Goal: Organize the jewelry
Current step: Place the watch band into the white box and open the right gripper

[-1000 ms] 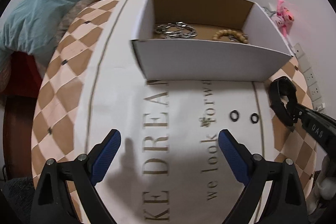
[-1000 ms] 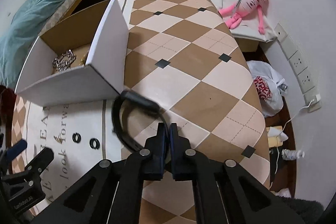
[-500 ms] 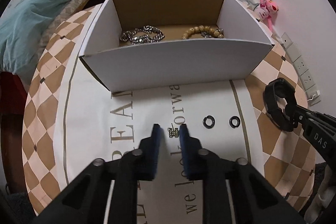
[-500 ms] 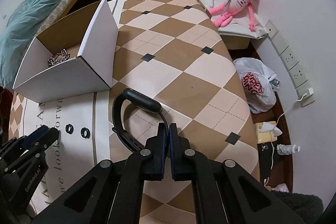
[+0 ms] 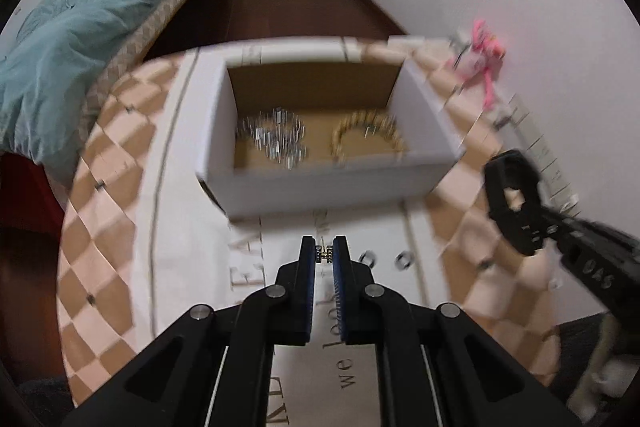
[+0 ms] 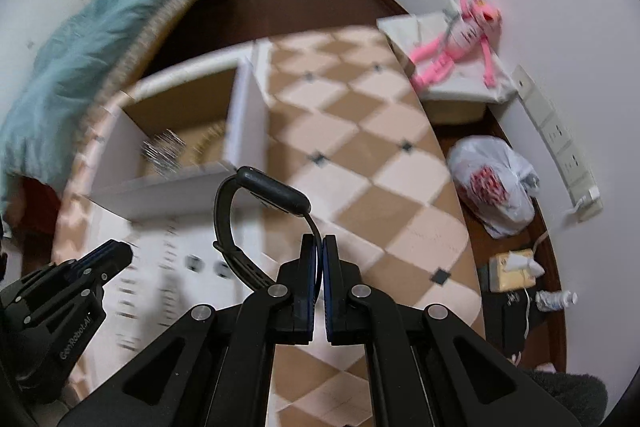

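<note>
On the tabletop (image 5: 120,195), covered by a checked cloth with a white printed panel, an open white box (image 5: 320,183) with a brown inside stands near the far edge; a silver chain (image 5: 272,139) lies in its left part and a beaded bracelet (image 5: 368,135) in its right, apart from each other. Nearer, the right tool (image 6: 321,247) is clamped tight on the strap of a black watch-like band (image 6: 256,195), which loops up and to the left above the cloth. The left tool (image 5: 324,254) has its jaws closing on a small sparkly earring (image 5: 324,253), pinched between the blue pads above the printed lettering. Just to its right, two small dark rings (image 5: 404,259) lie on the white panel, blurred.
</note>
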A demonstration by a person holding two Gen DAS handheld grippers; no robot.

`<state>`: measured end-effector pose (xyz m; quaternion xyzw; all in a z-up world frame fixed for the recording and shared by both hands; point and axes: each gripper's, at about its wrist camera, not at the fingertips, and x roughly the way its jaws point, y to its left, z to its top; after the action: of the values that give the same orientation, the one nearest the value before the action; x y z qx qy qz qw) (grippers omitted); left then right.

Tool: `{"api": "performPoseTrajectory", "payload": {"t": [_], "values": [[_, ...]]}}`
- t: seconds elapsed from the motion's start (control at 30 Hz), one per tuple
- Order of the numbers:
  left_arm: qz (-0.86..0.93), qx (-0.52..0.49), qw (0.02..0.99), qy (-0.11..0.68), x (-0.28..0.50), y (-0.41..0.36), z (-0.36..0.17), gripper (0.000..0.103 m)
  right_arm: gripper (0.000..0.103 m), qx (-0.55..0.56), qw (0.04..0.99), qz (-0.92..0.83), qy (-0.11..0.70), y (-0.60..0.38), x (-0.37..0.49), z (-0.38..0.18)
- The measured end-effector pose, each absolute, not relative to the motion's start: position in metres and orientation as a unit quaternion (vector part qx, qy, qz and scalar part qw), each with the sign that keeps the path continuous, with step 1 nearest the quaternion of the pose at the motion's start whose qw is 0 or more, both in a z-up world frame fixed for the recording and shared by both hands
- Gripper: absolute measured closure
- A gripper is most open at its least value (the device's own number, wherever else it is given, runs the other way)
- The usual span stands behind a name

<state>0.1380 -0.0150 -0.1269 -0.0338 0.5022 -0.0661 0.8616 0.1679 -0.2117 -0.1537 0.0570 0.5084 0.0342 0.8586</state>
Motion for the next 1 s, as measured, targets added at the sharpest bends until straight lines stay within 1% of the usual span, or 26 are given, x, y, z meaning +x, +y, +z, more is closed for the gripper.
{"api": "performPoseTrajectory", "payload": {"t": [0.13, 0.23, 0.4, 0.53, 0.63, 0.67, 0.7, 0.73, 0.77, 0.8, 0.83, 0.87, 0.93, 1.0], "values": [[-0.083, -0.071, 0.863, 0.493, 0.161, 0.002, -0.090, 0.097, 0.100, 0.074, 0.861, 0.076, 0.497, -0.199, 0.187, -0.123], [-0.094, -0.075, 0.853, 0.507, 0.191, 0.011, -0.084, 0.097, 0.100, 0.070, 0.859, 0.098, 0.498, -0.185, 0.212, -0.113], [-0.085, -0.080, 0.842, 0.527, 0.227, 0.025, -0.091, 0.097, 0.100, 0.066, 0.835, 0.128, 0.532, -0.159, 0.260, -0.125], [-0.069, -0.091, 0.831, 0.545, 0.241, 0.033, -0.097, 0.095, 0.100, 0.037, 0.818, 0.136, 0.558, -0.141, 0.284, -0.142], [-0.053, -0.089, 0.829, 0.549, 0.246, 0.037, -0.097, 0.093, 0.094, 0.029, 0.807, 0.144, 0.572, -0.134, 0.293, -0.149], [-0.043, -0.077, 0.834, 0.545, 0.246, 0.037, -0.094, 0.087, 0.088, 0.032, 0.804, 0.147, 0.575, -0.134, 0.295, -0.148], [-0.038, -0.073, 0.836, 0.542, 0.246, 0.038, -0.093, 0.080, 0.078, 0.038, 0.804, 0.153, 0.574, -0.133, 0.295, -0.147], [-0.032, -0.070, 0.838, 0.541, 0.246, 0.040, -0.091, 0.063, 0.071, 0.040, 0.803, 0.156, 0.574, -0.133, 0.295, -0.146], [-0.028, -0.070, 0.839, 0.540, 0.247, 0.043, -0.090, 0.042, 0.058, 0.038, 0.805, 0.156, 0.571, -0.132, 0.294, -0.143], [-0.025, -0.071, 0.840, 0.537, 0.246, 0.045, -0.088, 0.033, 0.047, 0.034, 0.807, 0.155, 0.569, -0.132, 0.293, -0.140], [-0.020, -0.070, 0.843, 0.533, 0.246, 0.047, -0.086, 0.023, 0.042, 0.029, 0.809, 0.154, 0.567, -0.132, 0.292, -0.138], [-0.014, -0.066, 0.846, 0.529, 0.245, 0.049, -0.084, 0.021, 0.035, 0.027, 0.810, 0.152, 0.566, -0.133, 0.290, -0.136], [-0.005, -0.063, 0.850, 0.523, 0.242, 0.053, -0.082, 0.017, 0.028, 0.020, 0.817, 0.144, 0.558, -0.136, 0.286, -0.131], [0.001, -0.057, 0.856, 0.513, 0.237, 0.053, -0.080, 0.014, 0.013, 0.016, 0.821, 0.132, 0.555, -0.140, 0.283, -0.128]]}}
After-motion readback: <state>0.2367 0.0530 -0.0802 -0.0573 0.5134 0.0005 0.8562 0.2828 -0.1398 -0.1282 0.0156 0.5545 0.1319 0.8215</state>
